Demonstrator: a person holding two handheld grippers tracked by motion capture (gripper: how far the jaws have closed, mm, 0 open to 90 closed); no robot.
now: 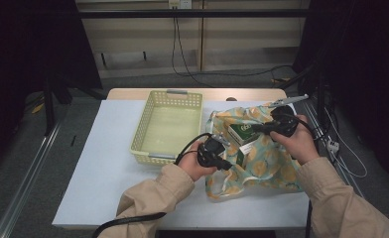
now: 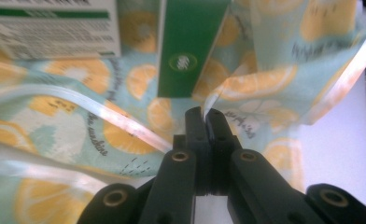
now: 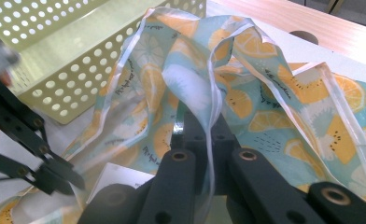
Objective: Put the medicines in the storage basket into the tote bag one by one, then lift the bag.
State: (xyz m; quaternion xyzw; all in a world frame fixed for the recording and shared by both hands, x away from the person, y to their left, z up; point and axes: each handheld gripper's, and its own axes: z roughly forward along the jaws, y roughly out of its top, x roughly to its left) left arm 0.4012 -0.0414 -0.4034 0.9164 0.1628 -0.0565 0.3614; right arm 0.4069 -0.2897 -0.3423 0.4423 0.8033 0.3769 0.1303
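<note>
A fabric bag printed with orange and lemon slices lies on the white table top, its mouth held apart. A green and white box shows inside the mouth. My left gripper is at the bag's near edge, its jaws shut on the white hem. In the left gripper view a green box and a white printed box lie just beyond the jaws. My right gripper holds the far rim, shut on the bag's hem. The left gripper also appears in the right gripper view.
A pale yellow perforated basket stands left of the bag with nothing in it; its wall is close to the bag. The table's wooden far edge lies behind. Cables trail from both grippers.
</note>
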